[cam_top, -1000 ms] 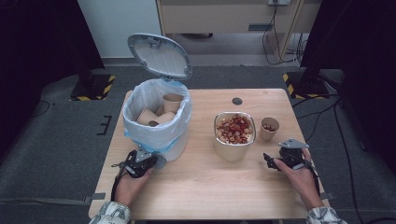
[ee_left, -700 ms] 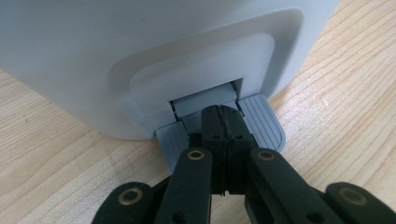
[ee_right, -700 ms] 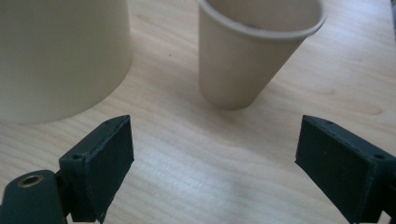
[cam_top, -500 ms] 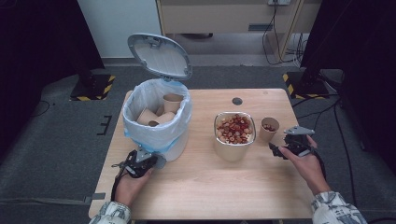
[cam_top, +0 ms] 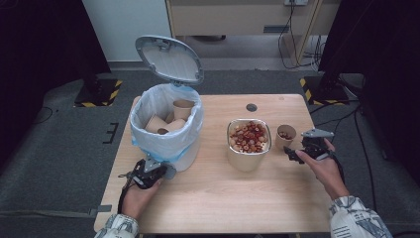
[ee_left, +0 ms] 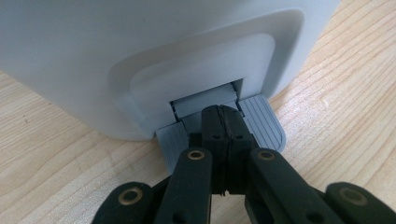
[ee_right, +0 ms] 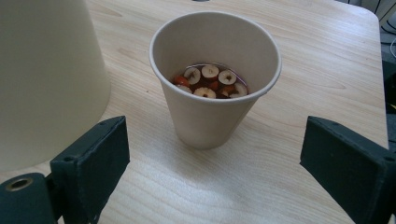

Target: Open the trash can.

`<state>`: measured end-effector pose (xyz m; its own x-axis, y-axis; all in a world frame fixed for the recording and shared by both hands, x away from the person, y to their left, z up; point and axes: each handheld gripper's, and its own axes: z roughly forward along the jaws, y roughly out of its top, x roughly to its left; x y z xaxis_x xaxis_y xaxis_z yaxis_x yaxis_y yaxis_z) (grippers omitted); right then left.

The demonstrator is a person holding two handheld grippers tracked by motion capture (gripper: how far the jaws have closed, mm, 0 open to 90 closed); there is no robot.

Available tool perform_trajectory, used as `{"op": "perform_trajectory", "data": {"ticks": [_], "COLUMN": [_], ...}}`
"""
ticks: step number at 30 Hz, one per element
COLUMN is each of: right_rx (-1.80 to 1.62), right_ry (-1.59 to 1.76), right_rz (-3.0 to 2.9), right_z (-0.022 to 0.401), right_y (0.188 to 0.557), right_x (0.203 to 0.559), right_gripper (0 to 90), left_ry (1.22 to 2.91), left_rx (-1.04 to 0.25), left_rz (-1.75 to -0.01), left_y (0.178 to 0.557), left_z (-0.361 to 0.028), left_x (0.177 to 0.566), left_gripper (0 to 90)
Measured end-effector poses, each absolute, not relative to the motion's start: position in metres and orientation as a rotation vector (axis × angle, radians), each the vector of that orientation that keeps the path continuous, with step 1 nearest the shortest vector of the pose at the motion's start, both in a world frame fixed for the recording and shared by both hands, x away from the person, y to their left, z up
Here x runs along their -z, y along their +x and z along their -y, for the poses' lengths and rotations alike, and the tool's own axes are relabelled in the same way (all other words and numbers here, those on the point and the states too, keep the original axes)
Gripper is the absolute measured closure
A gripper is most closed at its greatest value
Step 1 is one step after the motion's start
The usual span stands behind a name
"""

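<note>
A white pedal bin (cam_top: 166, 134) with a blue liner stands at the table's left, its lid (cam_top: 171, 58) raised, with several paper cups inside. My left gripper (cam_top: 157, 171) (ee_left: 219, 112) is shut, its tips resting on the bin's grey ribbed pedal (ee_left: 261, 123). A small paper cup (cam_top: 286, 135) (ee_right: 215, 79) holding liquid with red and white fruit slices stands at the right. My right gripper (cam_top: 293, 152) (ee_right: 212, 154) is just in front of the cup. Its jaws have just been opening and stand wide, with nothing between the pads.
A cream tub (cam_top: 248, 144) (ee_right: 46, 79) heaped with dried fruit slices stands just left of the small cup. A dark round grommet (cam_top: 251, 107) is set in the wooden table (cam_top: 218, 198) at the back. The table's right edge lies close behind the right hand.
My right gripper has moved up and away from the person toward the small cup. The left gripper has stayed on the pedal, with the lid raised throughout.
</note>
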<state>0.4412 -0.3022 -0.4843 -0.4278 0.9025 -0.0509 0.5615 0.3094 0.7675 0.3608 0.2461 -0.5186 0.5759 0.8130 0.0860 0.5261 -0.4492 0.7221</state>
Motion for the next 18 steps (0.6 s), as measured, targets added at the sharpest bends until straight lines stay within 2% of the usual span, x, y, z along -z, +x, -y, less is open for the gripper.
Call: {"op": "perform_trajectory", "data": {"ticks": [18], "right_rx": [-0.997], "right_ry": [1.341], "right_rz": [-2.02], "right_z": [0.304], "right_y": [0.454], "right_x": [0.504], "right_gripper": [10.5], "left_ry": [2.144], "left_rx": [-0.559], "left_rz": [-1.064], "left_y": [0.361], "left_z": [-0.247], "left_x": [0.519], "left_gripper": [88.7]}}
